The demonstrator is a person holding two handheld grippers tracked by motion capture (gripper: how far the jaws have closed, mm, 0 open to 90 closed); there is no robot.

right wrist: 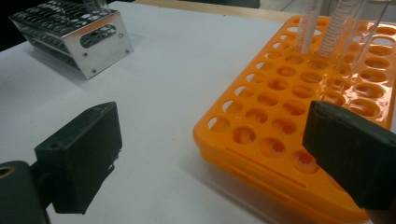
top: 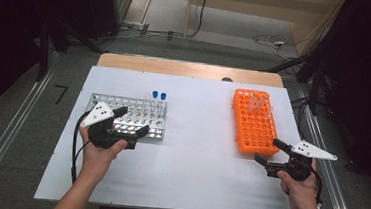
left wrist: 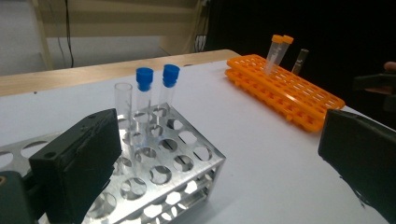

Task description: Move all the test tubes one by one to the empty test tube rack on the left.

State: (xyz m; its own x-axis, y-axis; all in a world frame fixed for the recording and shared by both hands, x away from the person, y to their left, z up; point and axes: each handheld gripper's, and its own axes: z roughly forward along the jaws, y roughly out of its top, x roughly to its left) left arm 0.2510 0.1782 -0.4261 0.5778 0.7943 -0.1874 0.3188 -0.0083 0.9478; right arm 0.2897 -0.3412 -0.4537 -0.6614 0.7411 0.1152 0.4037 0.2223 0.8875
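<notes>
A shiny metal tube rack (top: 145,112) stands at the left of the white table top. Two blue-capped tubes (left wrist: 156,86) and one clear uncapped tube (left wrist: 123,100) stand in its far corner. My left gripper (top: 133,121) hovers over the rack's near edge, open, with nothing between its jaws; the rack's corner (left wrist: 187,163) lies below the gap. An orange tube rack (top: 255,122) sits at the right, with a few tubes (top: 257,102) at its far end, two of them orange-capped (left wrist: 278,49). My right gripper (top: 266,150) is open at the orange rack's near corner (right wrist: 261,149), holding nothing.
The white table top (top: 194,155) has free room between the two racks and along the front. A wooden strip (top: 186,68) runs along the far edge. Metal rails (top: 5,135) border both sides, and cables lie on the floor behind.
</notes>
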